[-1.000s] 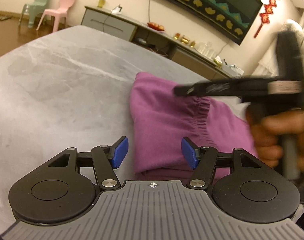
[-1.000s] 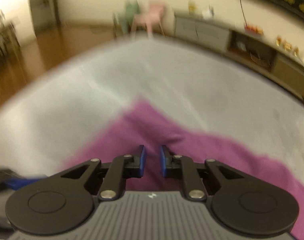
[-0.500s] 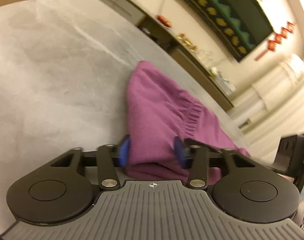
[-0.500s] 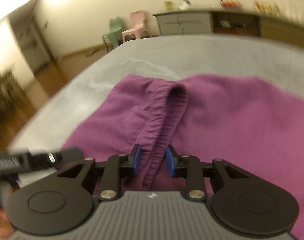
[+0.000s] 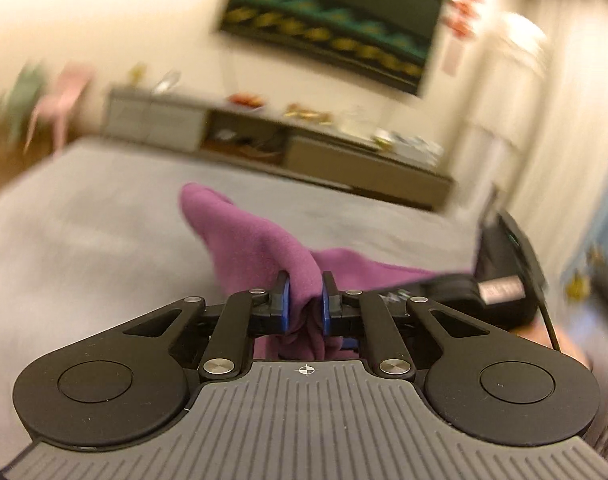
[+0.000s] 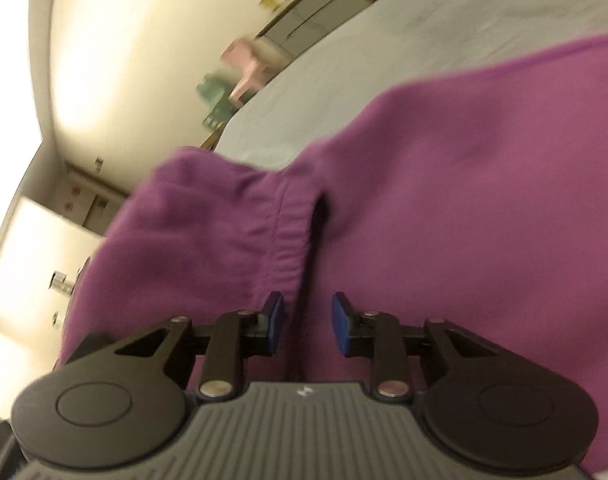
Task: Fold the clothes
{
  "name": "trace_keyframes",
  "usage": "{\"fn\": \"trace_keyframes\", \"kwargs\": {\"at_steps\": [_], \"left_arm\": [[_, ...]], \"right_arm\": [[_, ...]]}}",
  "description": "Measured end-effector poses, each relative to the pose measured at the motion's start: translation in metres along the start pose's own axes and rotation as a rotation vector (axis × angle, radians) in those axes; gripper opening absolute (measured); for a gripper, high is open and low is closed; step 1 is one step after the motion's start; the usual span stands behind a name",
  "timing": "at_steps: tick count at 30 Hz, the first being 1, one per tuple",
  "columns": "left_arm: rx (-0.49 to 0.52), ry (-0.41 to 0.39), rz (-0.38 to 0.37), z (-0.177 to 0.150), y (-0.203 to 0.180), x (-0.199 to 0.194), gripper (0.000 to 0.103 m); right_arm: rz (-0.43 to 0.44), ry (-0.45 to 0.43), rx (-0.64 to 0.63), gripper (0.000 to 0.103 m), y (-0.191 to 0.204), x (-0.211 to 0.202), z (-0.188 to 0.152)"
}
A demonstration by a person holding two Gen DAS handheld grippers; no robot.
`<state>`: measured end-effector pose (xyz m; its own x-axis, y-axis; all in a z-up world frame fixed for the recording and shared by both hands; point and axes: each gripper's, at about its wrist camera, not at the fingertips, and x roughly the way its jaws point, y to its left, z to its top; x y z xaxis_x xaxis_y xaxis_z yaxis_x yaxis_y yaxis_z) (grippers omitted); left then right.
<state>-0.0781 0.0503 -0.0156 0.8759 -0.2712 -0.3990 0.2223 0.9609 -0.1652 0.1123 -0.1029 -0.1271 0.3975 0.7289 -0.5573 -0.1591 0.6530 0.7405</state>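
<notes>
A purple garment (image 5: pixel 256 240) with an elastic waistband lies on the grey table (image 5: pixel 84 220). My left gripper (image 5: pixel 304 300) is shut on a bunched fold of it, and the cloth rises from the table in a peak in front of the pads. In the right wrist view the garment (image 6: pixel 463 200) fills most of the picture. Its gathered waistband (image 6: pixel 292 240) runs down between the pads of my right gripper (image 6: pixel 307 320). That gripper's jaws are opening, and the blue pads stand apart from the cloth. The view is rolled sideways.
The right tool's black housing (image 5: pixel 503 276) is close on the right in the left wrist view. A low grey sideboard (image 5: pixel 264 140) with small items stands behind the table, under a dark wall panel. Pink and green chairs (image 6: pixel 240 76) stand at the far side.
My left gripper closed on the purple cloth and lifted it off the table. My right gripper rolled sideways, and its pads spread wider around the waistband.
</notes>
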Motion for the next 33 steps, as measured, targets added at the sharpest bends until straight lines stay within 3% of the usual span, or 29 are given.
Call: {"fn": "trace_keyframes", "kwargs": {"at_steps": [3, 5, 7, 10, 13, 16, 21, 25, 29, 31, 33], "left_arm": [[0.244, 0.033, -0.064, -0.004, -0.063, 0.018, 0.002], [0.360, 0.083, -0.134, -0.016, -0.102, 0.037, 0.012], [0.391, 0.110, -0.155, -0.025, -0.122, 0.050, 0.026], [0.408, 0.134, -0.183, -0.034, -0.143, 0.063, 0.026], [0.333, 0.129, -0.208, -0.025, -0.126, 0.053, 0.026], [0.213, 0.111, -0.198, -0.007, -0.090, 0.043, 0.035], [0.045, 0.088, -0.102, 0.029, -0.021, 0.056, 0.036], [0.050, 0.131, -0.031, 0.051, 0.008, 0.108, 0.035], [0.150, 0.228, -0.077, 0.047, 0.003, 0.161, 0.035], [0.167, 0.272, -0.096, 0.040, 0.002, 0.183, 0.037], [0.147, 0.315, -0.103, 0.031, 0.003, 0.203, 0.038]], "right_arm": [[-0.051, -0.069, 0.027, 0.036, -0.024, -0.041, 0.007], [-0.067, -0.112, 0.068, 0.037, -0.044, -0.066, 0.008], [-0.072, -0.143, 0.110, 0.042, -0.064, -0.089, 0.007], [-0.061, -0.159, 0.160, 0.043, -0.086, -0.108, 0.002], [-0.034, -0.161, 0.175, 0.043, -0.091, -0.109, 0.001], [-0.056, -0.192, 0.133, 0.046, -0.081, -0.112, -0.001], [-0.194, -0.325, -0.075, 0.046, -0.034, -0.130, -0.014], [-0.229, -0.369, -0.326, 0.048, 0.010, -0.133, -0.035], [-0.353, -0.247, -0.486, 0.047, 0.023, -0.096, -0.047], [-0.478, -0.113, -0.530, 0.048, 0.013, -0.070, -0.057], [-0.527, -0.131, -0.620, 0.049, 0.016, -0.065, -0.068]]}}
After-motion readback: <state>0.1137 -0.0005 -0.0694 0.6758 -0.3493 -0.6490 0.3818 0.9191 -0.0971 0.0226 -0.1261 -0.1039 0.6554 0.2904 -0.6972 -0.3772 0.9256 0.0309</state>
